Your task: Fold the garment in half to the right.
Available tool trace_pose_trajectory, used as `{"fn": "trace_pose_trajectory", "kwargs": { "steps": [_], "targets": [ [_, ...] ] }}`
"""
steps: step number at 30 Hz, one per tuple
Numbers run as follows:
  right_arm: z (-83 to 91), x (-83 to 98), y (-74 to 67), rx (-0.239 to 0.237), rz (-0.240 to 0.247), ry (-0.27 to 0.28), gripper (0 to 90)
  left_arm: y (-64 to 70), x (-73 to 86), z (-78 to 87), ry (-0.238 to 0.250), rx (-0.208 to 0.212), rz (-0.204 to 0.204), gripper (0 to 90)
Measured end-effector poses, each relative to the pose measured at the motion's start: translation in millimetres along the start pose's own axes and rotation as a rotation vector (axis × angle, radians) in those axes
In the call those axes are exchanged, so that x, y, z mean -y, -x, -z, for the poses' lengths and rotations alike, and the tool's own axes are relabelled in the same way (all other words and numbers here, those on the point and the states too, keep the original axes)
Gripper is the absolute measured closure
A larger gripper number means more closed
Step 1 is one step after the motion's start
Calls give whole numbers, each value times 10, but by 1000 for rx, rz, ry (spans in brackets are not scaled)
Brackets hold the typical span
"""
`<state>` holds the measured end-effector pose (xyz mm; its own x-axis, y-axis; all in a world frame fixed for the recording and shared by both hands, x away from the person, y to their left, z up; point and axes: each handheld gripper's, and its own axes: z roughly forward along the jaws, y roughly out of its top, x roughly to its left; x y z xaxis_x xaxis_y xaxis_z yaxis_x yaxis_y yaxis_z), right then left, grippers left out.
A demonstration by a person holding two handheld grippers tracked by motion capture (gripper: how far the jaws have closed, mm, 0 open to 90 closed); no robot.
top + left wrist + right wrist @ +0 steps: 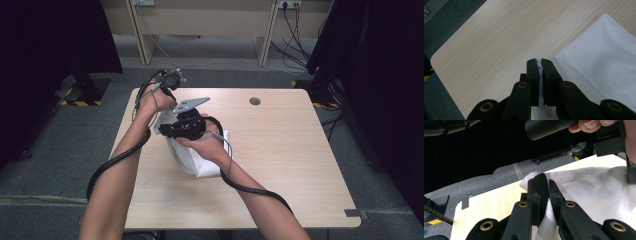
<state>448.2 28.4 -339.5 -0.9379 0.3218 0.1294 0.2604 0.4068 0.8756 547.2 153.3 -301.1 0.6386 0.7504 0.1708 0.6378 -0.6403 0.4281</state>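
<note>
Pale wood worktop, grey carpet around it. White cloth lies left of centre on the worktop, partly lifted. Left tongs are pressed together, pinching a cloth edge between the jaws. Right tongs are likewise clamped, white cloth bunched up through the jaws. Both hands sit close together over the cloth.

We see even overhead light on the table, soft shadows, dark curtains crushed to black. Gripper views are dimmer and slightly soft; the white cloth nearly blows out, no glare.
</note>
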Motion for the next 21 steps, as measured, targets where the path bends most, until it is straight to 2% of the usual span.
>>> {"fn": "trace_pose_trajectory", "kwargs": {
  "steps": [8,15,16,17,18,21],
  "targets": [
    [145,77,80,22,-15,10,847,106,-146,-53,-1,-4,-9,844],
    [256,155,142,40,-26,14,847,206,-267,-112,-9,-2,-32,843],
    [269,164,149,41,-29,12,847,307,-367,-162,-7,8,-53,843],
    [269,164,149,41,-29,12,847,307,-367,-162,-7,8,-53,842],
    [345,236,195,53,-28,4,847,307,-367,-162,-7,8,-53,842],
    [345,236,195,53,-28,4,847,307,-367,-162,-7,8,-53,842]
  ]
}}
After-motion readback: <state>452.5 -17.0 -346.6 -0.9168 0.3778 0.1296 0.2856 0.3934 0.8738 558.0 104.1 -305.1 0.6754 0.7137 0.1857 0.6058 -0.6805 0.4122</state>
